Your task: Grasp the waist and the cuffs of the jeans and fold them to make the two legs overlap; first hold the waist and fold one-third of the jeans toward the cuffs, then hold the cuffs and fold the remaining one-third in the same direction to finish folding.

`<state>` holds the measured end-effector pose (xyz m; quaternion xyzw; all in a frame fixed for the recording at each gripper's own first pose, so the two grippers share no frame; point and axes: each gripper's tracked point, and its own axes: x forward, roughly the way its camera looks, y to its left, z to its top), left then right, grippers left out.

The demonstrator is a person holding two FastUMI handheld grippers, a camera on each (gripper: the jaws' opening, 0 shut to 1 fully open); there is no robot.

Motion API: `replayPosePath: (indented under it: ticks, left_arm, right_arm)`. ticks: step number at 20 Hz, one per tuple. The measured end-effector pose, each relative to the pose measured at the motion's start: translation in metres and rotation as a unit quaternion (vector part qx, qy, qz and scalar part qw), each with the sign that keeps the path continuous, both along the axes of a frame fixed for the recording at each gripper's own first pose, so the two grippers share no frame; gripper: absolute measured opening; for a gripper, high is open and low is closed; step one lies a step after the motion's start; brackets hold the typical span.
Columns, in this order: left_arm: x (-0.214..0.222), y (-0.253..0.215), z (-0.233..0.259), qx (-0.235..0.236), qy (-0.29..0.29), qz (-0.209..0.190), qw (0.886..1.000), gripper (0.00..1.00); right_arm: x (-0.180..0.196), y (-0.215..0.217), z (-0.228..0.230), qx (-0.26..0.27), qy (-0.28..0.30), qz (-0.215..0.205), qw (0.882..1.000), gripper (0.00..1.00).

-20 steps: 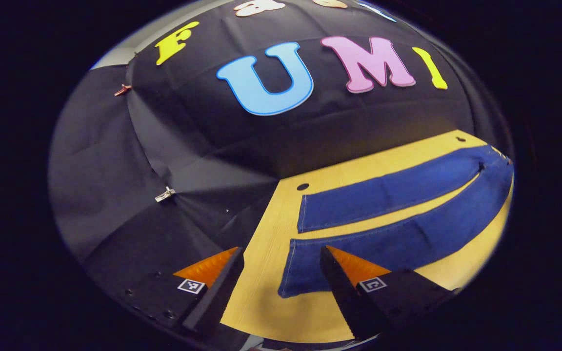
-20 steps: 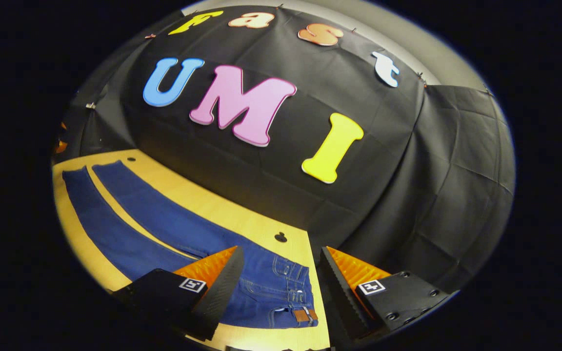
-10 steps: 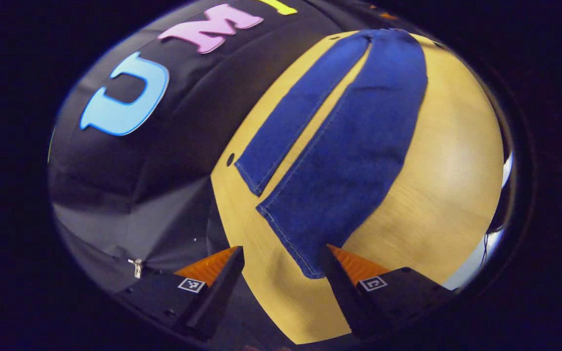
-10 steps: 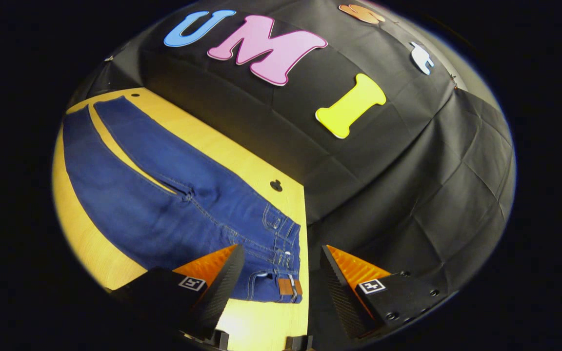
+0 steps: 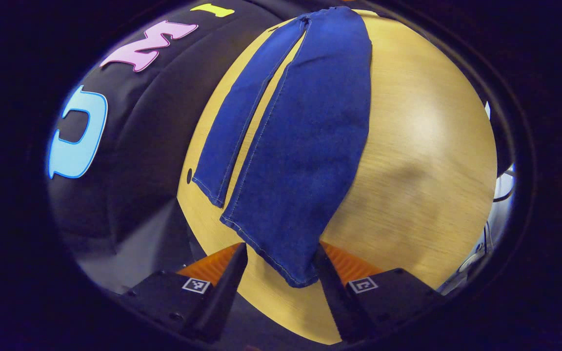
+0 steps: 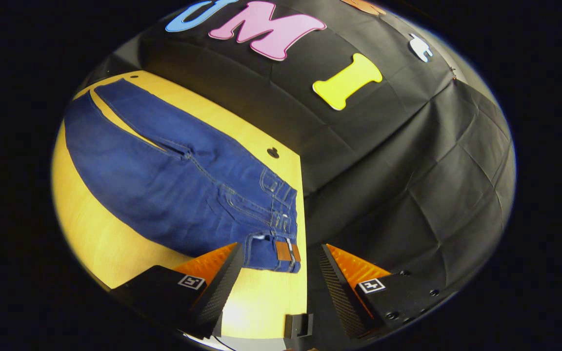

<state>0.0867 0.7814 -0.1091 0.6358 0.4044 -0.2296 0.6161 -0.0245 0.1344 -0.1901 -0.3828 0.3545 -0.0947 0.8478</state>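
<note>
I'm swinging my left gripper [image 5: 281,265] down and round over the cuff end of the jeans [image 5: 305,146], so the legs that were lying crosswise a second ago are now running straight away from me; the near cuff [image 5: 271,253] is now sitting between my spread fingers instead of off beside them. My right gripper [image 6: 278,273] is tipping down toward the waist [image 6: 281,243], which is climbing higher in the right gripper view, and the table [image 6: 261,302] edge is now coming into sight below it
</note>
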Motion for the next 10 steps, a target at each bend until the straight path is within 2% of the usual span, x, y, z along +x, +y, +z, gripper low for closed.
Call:
replayPosePath:
  ticks: [1,2,4,6,8,10]
  left_arm:
    - [0.0,-0.003,-0.002,0.001,0.004,-0.004,1.0,0.81]
    - [0.003,-0.007,-0.006,0.007,0.009,-0.01,1.0,0.63]
    - [0.005,-0.005,-0.014,0.015,0.024,-0.013,1.0,0.48]
    - [0.005,-0.007,-0.018,0.01,0.024,-0.004,1.0,0.17]
    - [0.007,-0.009,-0.018,0.004,0.019,0.012,1.0,0.08]
    - [0.005,-0.01,-0.019,-0.001,0.033,0.027,0.999,0.06]
  right_arm:
    - [-0.002,-0.008,0.002,-0.011,0.001,-0.001,1.0,0.97]
    - [-0.004,-0.016,0.002,-0.021,0.002,0.0,1.0,0.97]
    - [-0.007,-0.031,0.005,-0.046,0.015,0.017,0.999,0.97]
    - [-0.008,-0.045,0.006,-0.088,0.045,0.059,0.993,0.97]
    - [-0.011,-0.052,0.003,-0.13,0.082,0.116,0.981,0.97]
    - [-0.014,-0.055,-0.011,-0.161,0.125,0.181,0.962,0.97]
